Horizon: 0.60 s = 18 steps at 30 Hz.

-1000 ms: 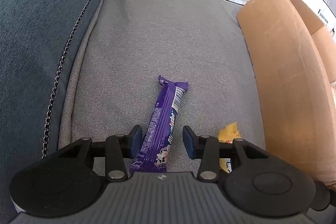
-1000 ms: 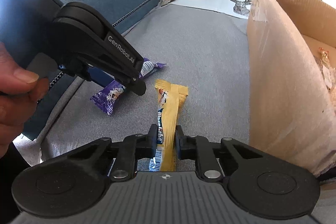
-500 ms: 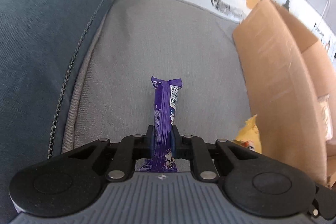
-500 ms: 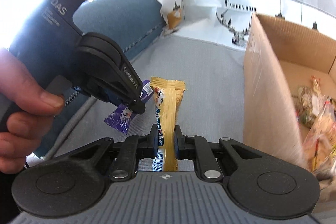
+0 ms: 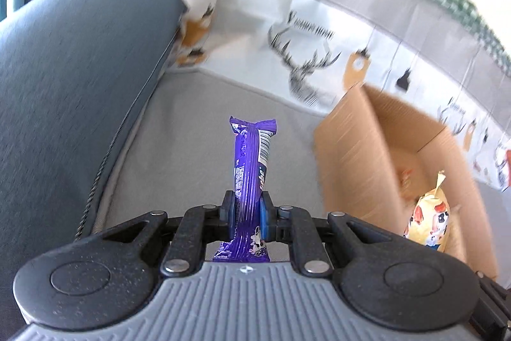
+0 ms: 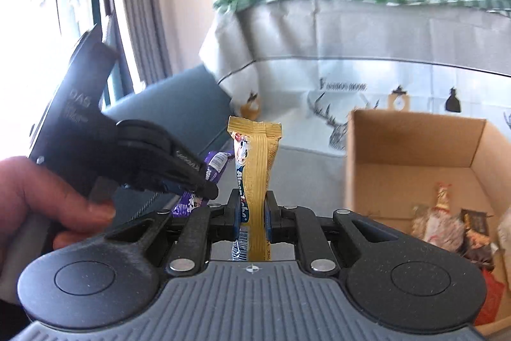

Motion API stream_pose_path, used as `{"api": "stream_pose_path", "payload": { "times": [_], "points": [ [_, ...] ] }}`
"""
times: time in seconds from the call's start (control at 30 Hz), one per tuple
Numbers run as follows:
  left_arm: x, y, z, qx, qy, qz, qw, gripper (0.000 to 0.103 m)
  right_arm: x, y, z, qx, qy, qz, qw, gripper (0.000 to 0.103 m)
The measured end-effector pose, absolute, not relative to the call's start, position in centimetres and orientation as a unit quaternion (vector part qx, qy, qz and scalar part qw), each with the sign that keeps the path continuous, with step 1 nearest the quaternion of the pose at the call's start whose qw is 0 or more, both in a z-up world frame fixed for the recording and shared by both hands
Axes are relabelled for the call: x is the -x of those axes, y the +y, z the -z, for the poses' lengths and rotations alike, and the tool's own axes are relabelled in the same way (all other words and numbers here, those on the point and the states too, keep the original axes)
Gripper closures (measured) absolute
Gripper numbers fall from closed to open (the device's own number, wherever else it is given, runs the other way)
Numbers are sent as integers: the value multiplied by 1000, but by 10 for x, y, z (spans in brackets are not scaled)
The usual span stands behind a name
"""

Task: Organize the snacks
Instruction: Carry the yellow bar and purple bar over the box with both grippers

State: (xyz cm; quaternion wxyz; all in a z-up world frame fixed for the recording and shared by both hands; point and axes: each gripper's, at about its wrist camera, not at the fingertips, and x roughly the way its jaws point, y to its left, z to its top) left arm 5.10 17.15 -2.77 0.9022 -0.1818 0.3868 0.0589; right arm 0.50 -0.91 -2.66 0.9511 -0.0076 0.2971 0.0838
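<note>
On the left, the left gripper (image 5: 246, 214) has its fingers (image 5: 227, 213) clamped on a purple snack bar (image 5: 250, 162), pinching it near its lower end so that most of the wrapper stands up clear above the grey sofa seat (image 5: 179, 143). A person's hand (image 6: 41, 206) holds that tool, seen from the right wrist view.

Next to it, the right gripper (image 6: 252, 214) is closed on a yellow snack bar (image 6: 255, 158), also gripped low on its length, the crimped top end free in the air.

Both bars look light and fairly stiff along their length, but the foil wrappers are probably slick and would crush under a hard squeeze. A hold across the flat middle of the body, not the crimped ends, seems safest, since a low pinch lets the long free end swing.

Further right sits an open cardboard box (image 6: 412, 136) on the sofa. Its flaps are up, and at the bottom lie a few wrapped snacks (image 6: 440, 222), blurred, so I cannot tell what kinds. There looks to be plenty of room left.
</note>
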Motion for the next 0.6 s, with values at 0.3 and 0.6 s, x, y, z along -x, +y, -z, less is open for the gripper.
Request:
{"api": "stream_pose_path", "payload": {
  "times": [0.3, 0.6],
  "points": [
    [-57, 128, 5, 182, 326, -11, 927, 87, -8, -58, 7, -44, 267, -43, 962, 88],
    [-69, 63, -11, 168, 268, 60, 947, 87, -5, -121, 0, -91, 233, 47, 967, 88]
  ]
}}
